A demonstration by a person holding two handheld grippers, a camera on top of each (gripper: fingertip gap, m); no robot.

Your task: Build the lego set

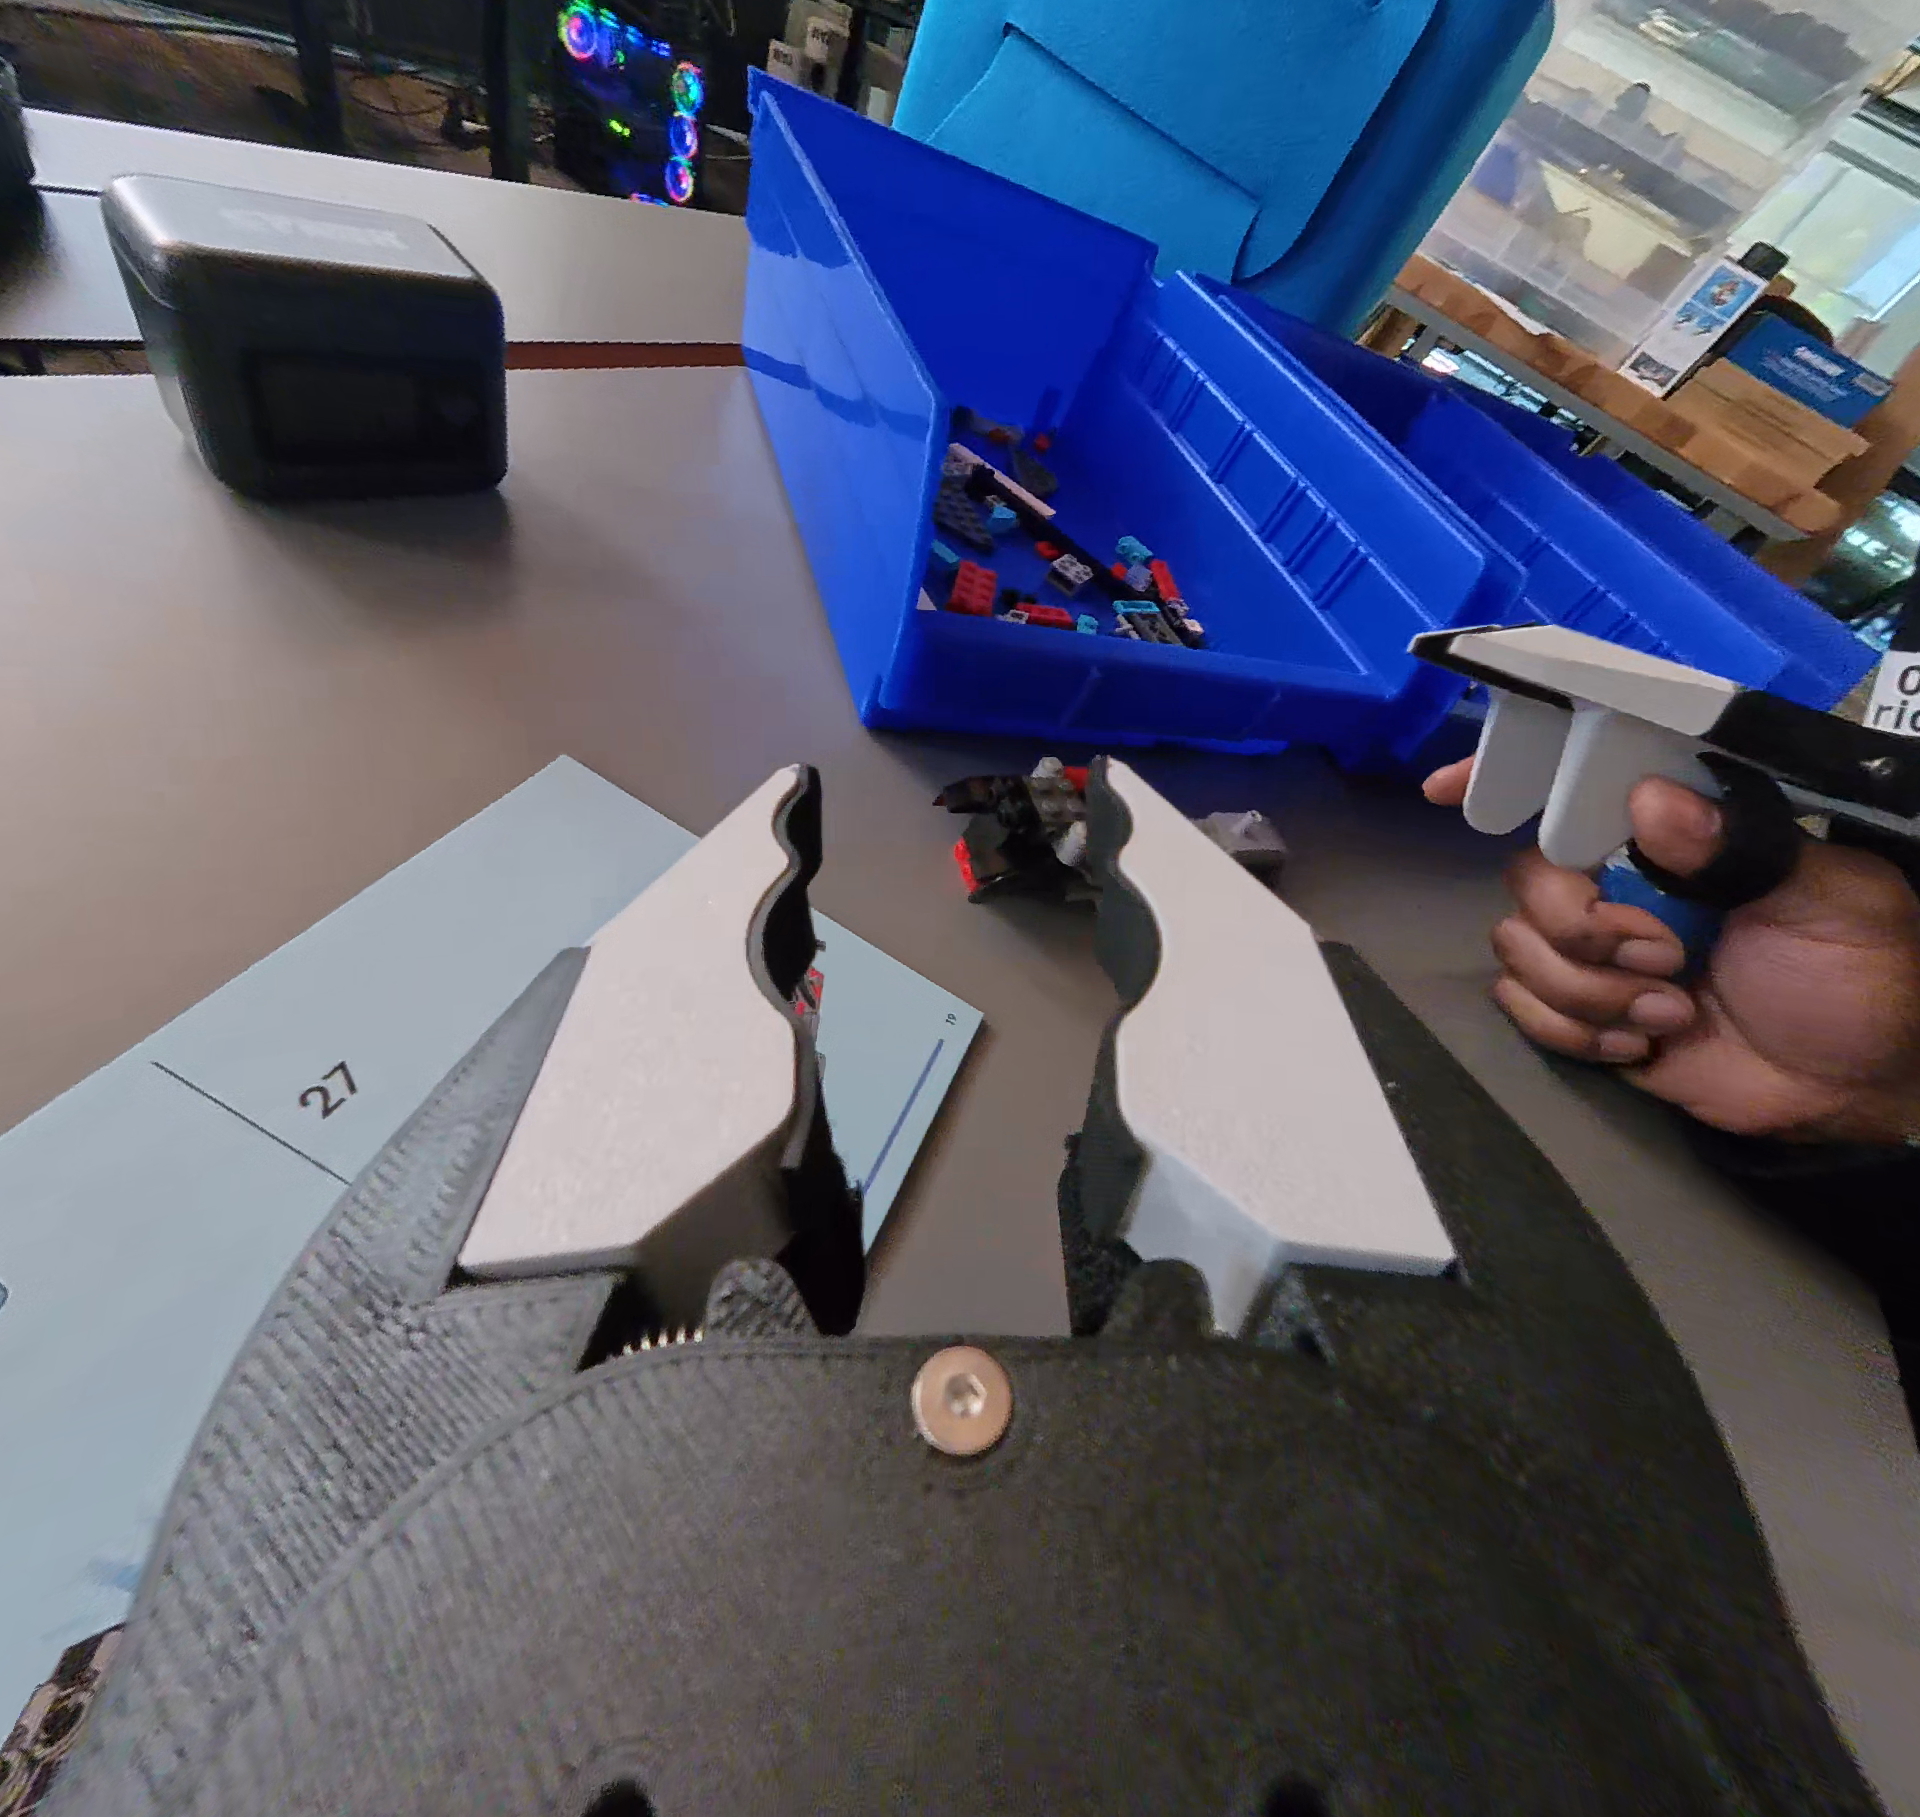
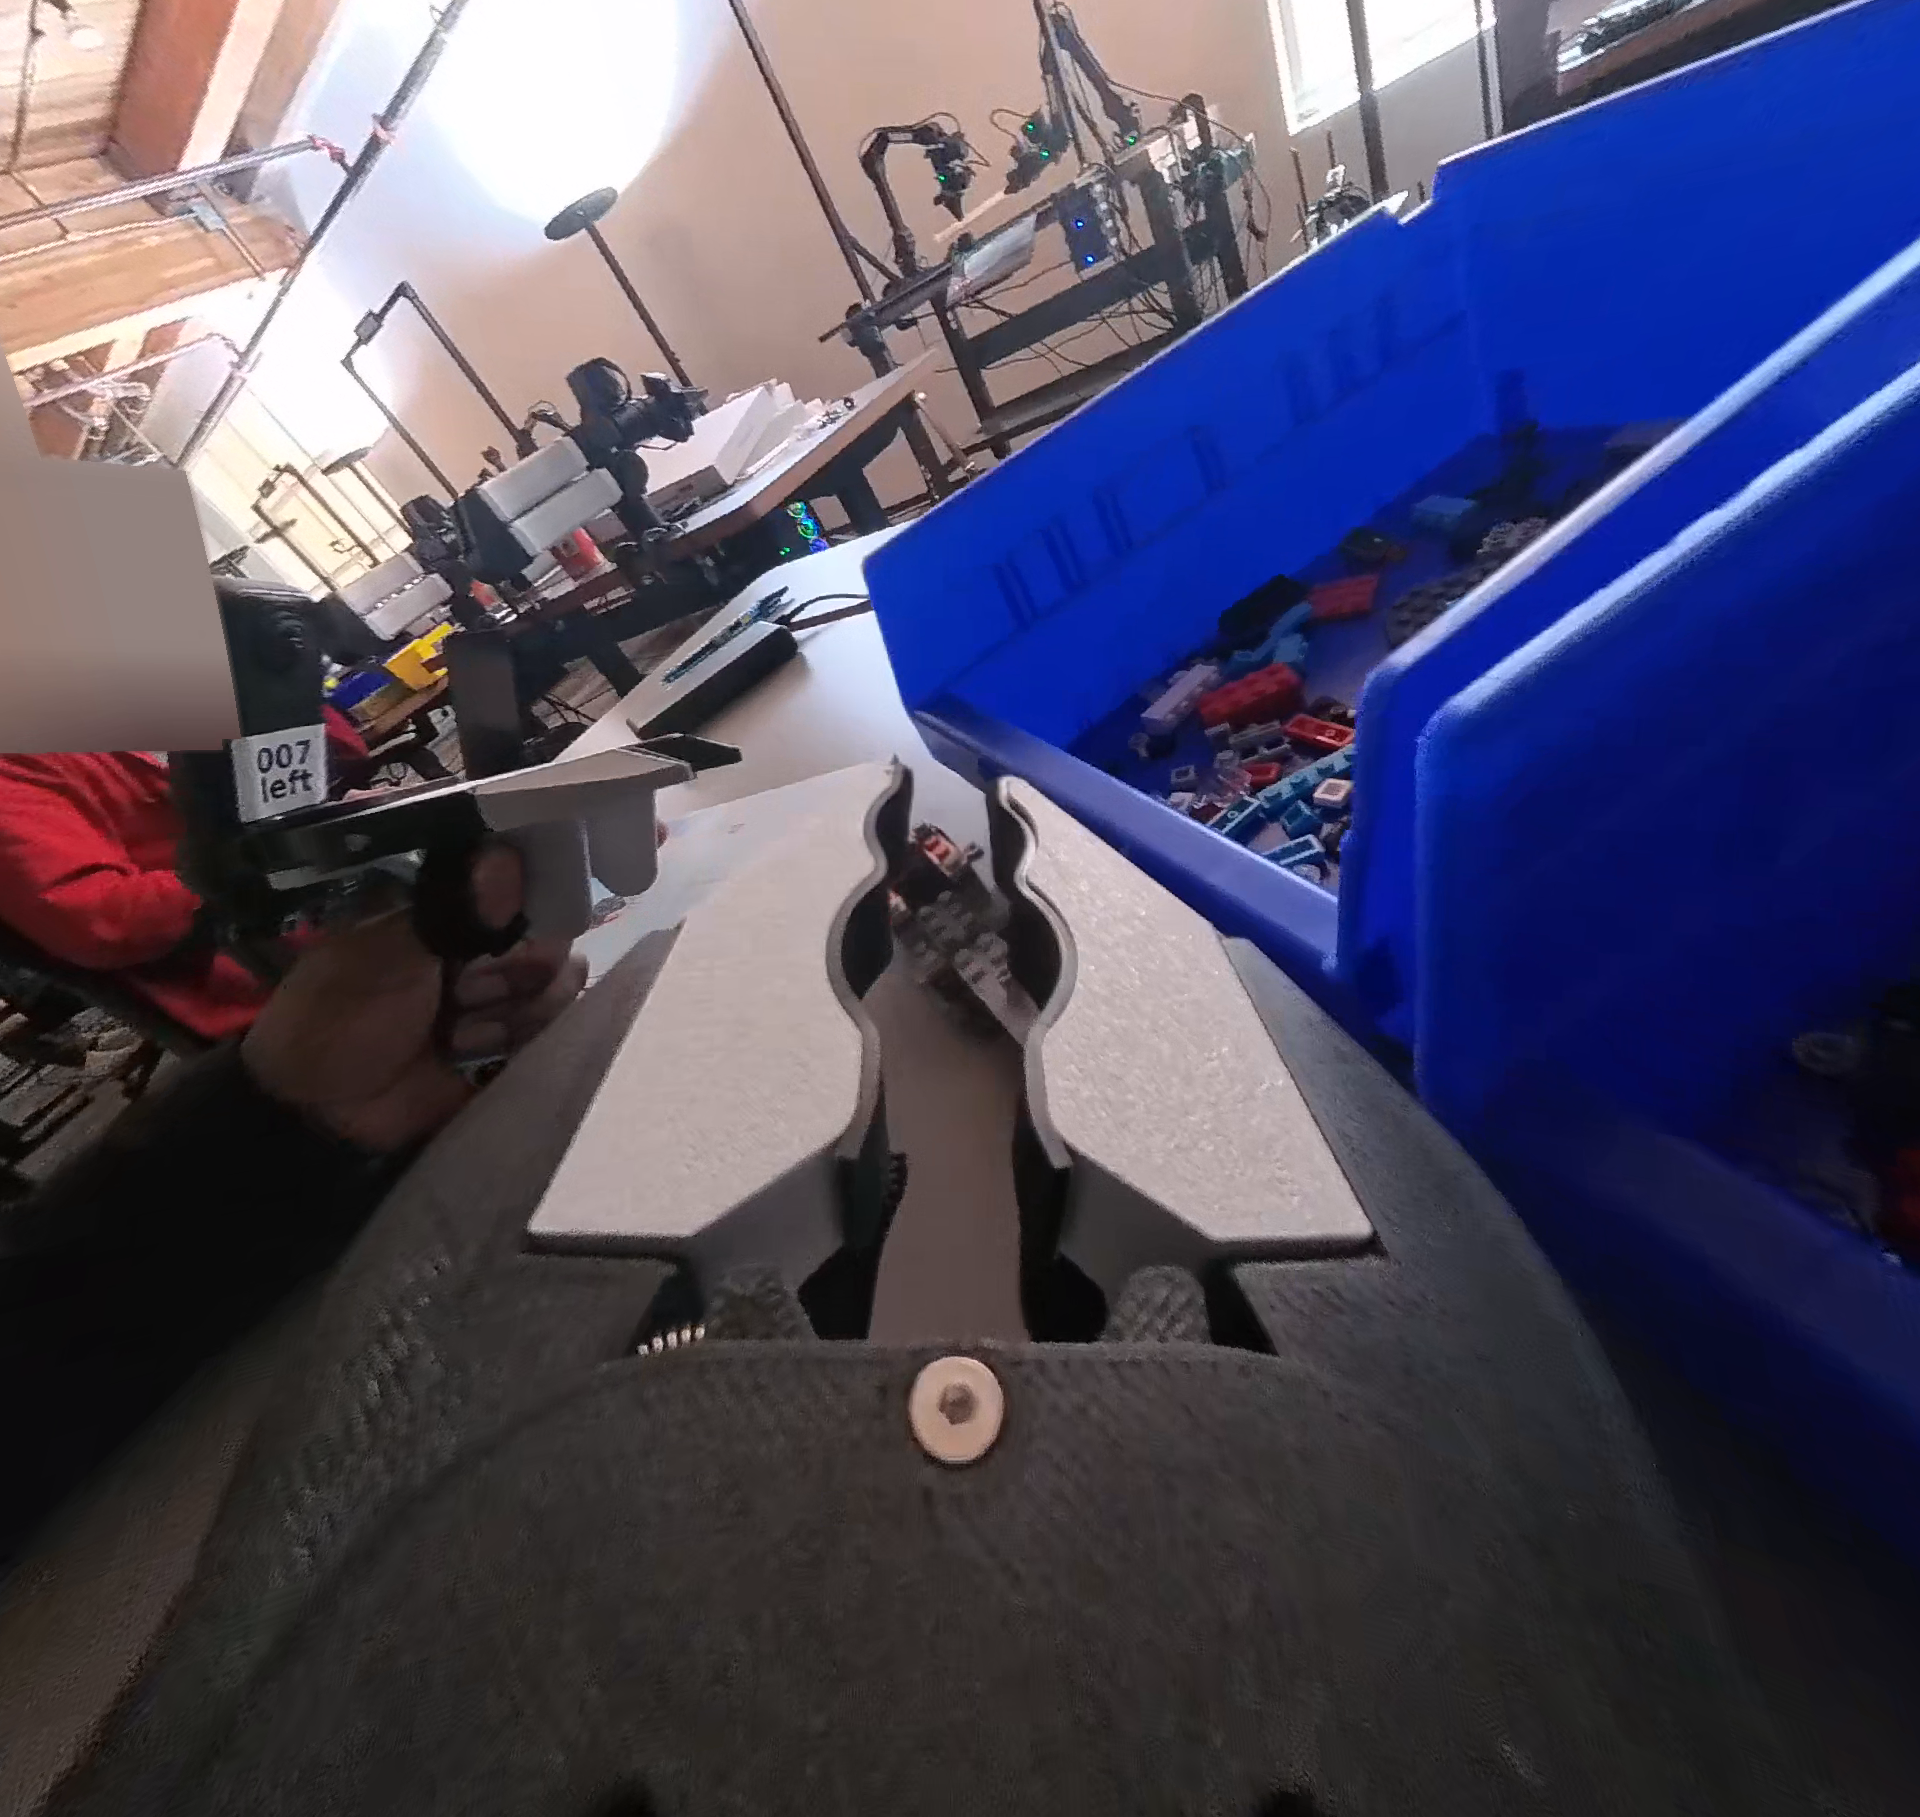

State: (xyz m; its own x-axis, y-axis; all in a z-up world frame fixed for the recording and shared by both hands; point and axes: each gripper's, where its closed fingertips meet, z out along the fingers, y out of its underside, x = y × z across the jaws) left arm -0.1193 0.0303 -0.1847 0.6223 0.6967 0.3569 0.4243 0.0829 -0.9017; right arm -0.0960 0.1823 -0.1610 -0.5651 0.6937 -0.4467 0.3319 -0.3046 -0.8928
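Left gripper [image 1: 956, 801], lower centre of the left wrist view: grey fingers spread wide, nothing between them, tips hovering over the dark table [image 1: 416, 676] just in front of the partly built lego model [image 1: 1023, 837]. Model: small black, grey and red assembly, centre of the frame, resting on the table just before the blue bin [image 1: 862, 479]; a small grey piece [image 1: 1242, 837] lies just to its right. Blue bin, upper centre: open, loose lego bricks [image 1: 1049, 562] in red, light blue, grey and black on its floor; a second blue bin [image 1: 1621, 520] sits behind it to the right. Instruction booklet [image 1: 312, 1092], lower left: pale blue pages, flat on the table, partly under the left finger. Black box-shaped device [image 1: 312, 333], upper left, on the table well apart from the model. Right gripper [image 2: 945, 801], centre of the right wrist view: fingers parted by a narrow gap, the model [image 2: 951, 920] lying on the table between and just beyond the tips; whether they touch it cannot be told. The bin [image 2: 1091, 541] stands at right in that view, the bricks [image 2: 1268, 739] visible inside. A hand [image 1: 1714, 967] holds the right gripper's handle at the right edge of the left wrist view.
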